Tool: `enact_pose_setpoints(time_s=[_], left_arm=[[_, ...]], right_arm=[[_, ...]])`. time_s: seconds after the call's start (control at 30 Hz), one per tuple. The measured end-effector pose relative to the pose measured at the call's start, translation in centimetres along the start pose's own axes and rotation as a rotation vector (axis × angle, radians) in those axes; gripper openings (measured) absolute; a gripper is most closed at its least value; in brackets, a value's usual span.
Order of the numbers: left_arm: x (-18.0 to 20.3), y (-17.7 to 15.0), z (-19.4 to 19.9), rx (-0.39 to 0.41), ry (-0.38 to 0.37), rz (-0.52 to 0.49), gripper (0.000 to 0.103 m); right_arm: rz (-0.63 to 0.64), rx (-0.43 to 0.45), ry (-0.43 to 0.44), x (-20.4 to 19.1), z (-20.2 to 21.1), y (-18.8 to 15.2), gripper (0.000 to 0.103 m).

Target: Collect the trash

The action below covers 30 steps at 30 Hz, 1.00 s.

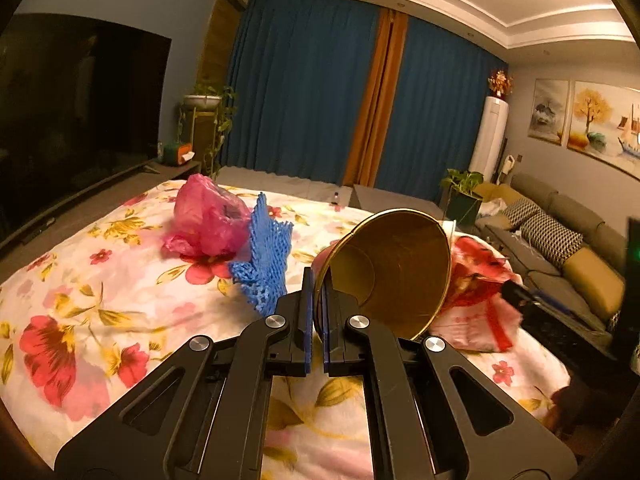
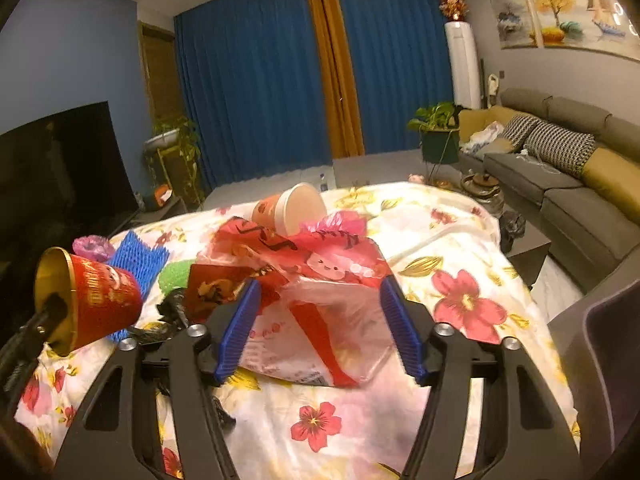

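Observation:
My left gripper [image 1: 318,280] is shut on the rim of a red cup with a gold inside [image 1: 392,272] and holds it tilted above the floral cloth; the cup also shows in the right wrist view [image 2: 100,296]. My right gripper [image 2: 320,284] is open, its jaws on either side of a red and clear plastic bag [image 2: 316,312] lying on the cloth. A blue foam net [image 1: 266,256], a crumpled pink bag [image 1: 206,216], an orange paper bowl on its side [image 2: 294,210] and a green net [image 2: 176,274] lie around.
The floral cloth [image 2: 460,272] covers the table. A TV [image 1: 76,120] stands at the left, a grey sofa [image 2: 572,184] at the right, blue curtains [image 1: 304,92] behind. A dark wrapper [image 2: 172,308] lies by the right gripper's left finger.

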<state>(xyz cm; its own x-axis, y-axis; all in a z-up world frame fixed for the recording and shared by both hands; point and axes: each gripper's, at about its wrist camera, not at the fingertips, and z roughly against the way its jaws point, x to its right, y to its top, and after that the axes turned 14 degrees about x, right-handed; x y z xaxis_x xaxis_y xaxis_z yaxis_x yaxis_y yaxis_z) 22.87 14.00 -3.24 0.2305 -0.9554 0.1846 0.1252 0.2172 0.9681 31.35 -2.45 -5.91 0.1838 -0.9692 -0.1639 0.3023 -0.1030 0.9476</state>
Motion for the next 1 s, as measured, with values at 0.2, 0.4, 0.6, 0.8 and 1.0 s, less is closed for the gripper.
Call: enact_pose_setpoints(time_s=[0.2, 0.4, 0.6, 0.8, 1.0], left_arm=[[0.0, -0.5, 0.5, -0.021, -0.004, 0.004, 0.002], [-0.4, -1.0, 0.7, -0.038, 0.002, 0.015, 0.002], [-0.9, -0.9, 1.2, -0.037, 0.005, 0.026, 0.002], [-1.0, -0.7, 1.5, -0.036, 0.007, 0.037, 0.002], [-1.3, -0.1, 1.7, -0.024, 0.002, 0.055, 0.002]], right_arm=[[0.024, -0.047, 0.048, -0.6, -0.8, -0.6, 0.022], [0.035, -0.038, 0.079, -1.1, -0.3, -0.6, 0.001], [0.026, 0.014, 0.098, -1.1, 1.7, 0.0, 0.001], [0.028, 0.069, 0.050, -0.6, 2.2, 0.8, 0.063], [0.068, 0.029, 0.077, -1.2, -1.0, 1.9, 0.072]])
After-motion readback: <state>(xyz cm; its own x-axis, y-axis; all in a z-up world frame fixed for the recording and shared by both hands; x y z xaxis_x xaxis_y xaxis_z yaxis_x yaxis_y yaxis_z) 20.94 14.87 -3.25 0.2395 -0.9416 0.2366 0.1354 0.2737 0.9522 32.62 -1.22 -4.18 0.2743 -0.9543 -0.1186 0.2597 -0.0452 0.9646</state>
